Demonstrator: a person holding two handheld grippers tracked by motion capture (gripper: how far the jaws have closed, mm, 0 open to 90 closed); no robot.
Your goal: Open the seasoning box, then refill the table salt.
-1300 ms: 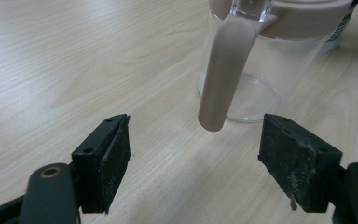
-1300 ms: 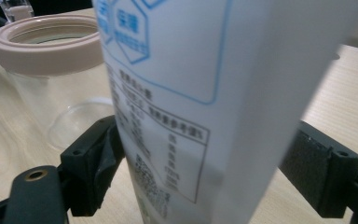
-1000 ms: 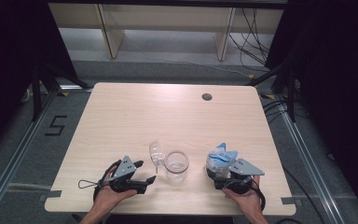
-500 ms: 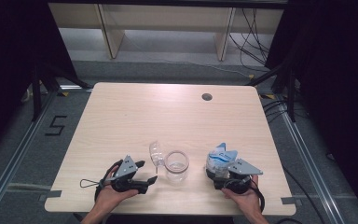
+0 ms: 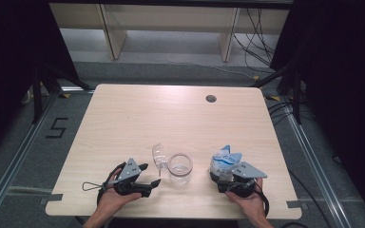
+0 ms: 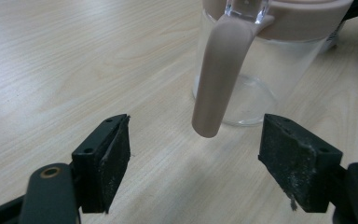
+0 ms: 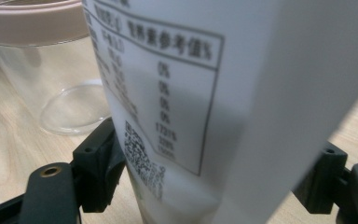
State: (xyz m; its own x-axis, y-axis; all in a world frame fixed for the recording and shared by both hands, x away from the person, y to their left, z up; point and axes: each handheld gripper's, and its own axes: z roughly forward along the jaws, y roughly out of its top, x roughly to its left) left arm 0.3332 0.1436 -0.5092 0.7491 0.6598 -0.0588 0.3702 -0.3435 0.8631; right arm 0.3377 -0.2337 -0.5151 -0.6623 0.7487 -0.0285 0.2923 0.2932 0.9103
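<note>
Black left gripper wide open, gripping nothing, jaws either side of pink handle tip of clear jar near front table edge; right gripper closed on white-blue pouch, upright just right of jar, print close up in right gripper view; risks, as judgement: closing off-centre on the thin handle could slip or tip the light jar; soft pouch could buckle or spill if squeezed harder; hard to make out: pouch top open or sealed, jar contents if any, clear lid flap beside jar rim blurred; far grommet hole well apart
</note>
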